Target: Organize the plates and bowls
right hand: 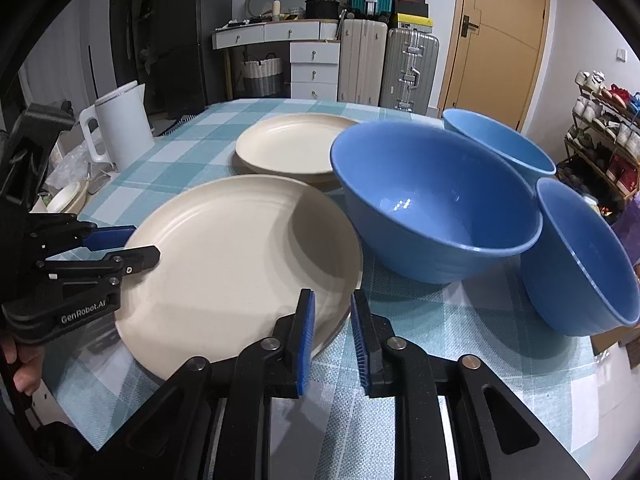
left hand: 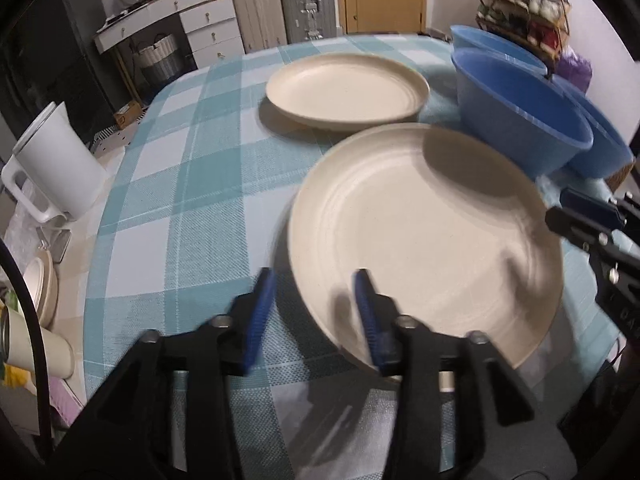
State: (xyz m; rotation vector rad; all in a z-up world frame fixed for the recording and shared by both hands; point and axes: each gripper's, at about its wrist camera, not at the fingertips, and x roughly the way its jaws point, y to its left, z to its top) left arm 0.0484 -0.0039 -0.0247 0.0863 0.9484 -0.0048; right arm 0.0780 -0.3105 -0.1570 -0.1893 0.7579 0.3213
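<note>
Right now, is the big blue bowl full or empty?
Empty. The right wrist view looks straight into the big blue bowl, and only its smooth blue inside shows, with a small glint of light near the bottom.

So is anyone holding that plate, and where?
Can't tell. The left gripper and right gripper straddle the near plate's rim on opposite sides; left jaws look loose, right jaws unclear.

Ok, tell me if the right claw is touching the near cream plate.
Cannot tell. Right wrist view: the right claw straddles the rim of the near cream plate, jaws open, but pad contact is unclear.
</note>
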